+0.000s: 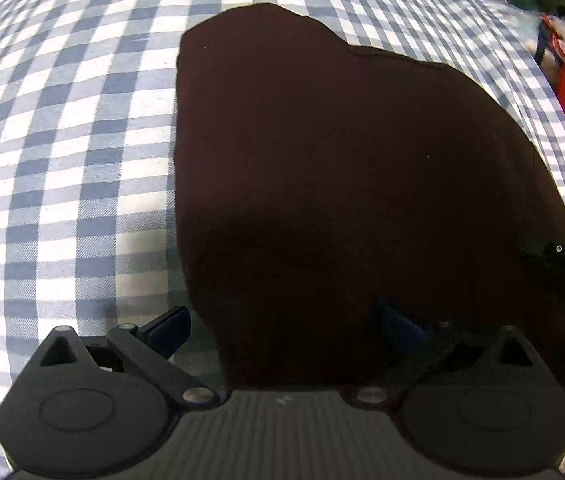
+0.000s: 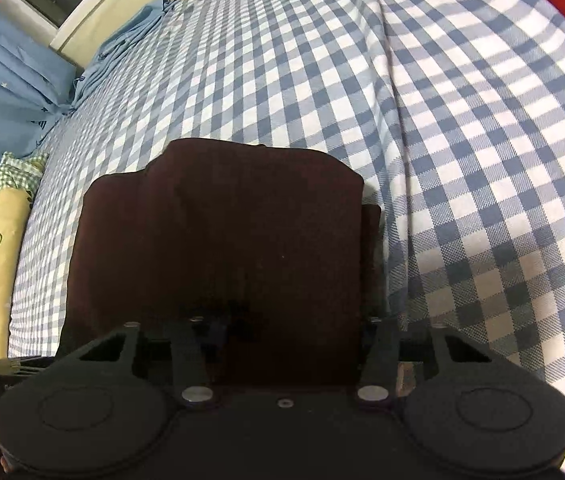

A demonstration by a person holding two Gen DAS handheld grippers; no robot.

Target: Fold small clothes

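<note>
Spread left tool [image 1: 282, 328] over a dark garment [image 1: 342, 184], mid-fold
Left view: the tool straddles the garment's near edge on the checked bed sheet [image 1: 62, 140], gripping nothing. Right view: right tool [image 2: 228, 328] looks pressed together on the same garment's [image 2: 222, 232] near edge; judging by this, next comes lifting that edge across

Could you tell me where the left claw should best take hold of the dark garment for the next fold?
Probably the near left edge of the dark garment, approached from the bare checked sheet beside it. The open left claw already straddles that edge.
</note>
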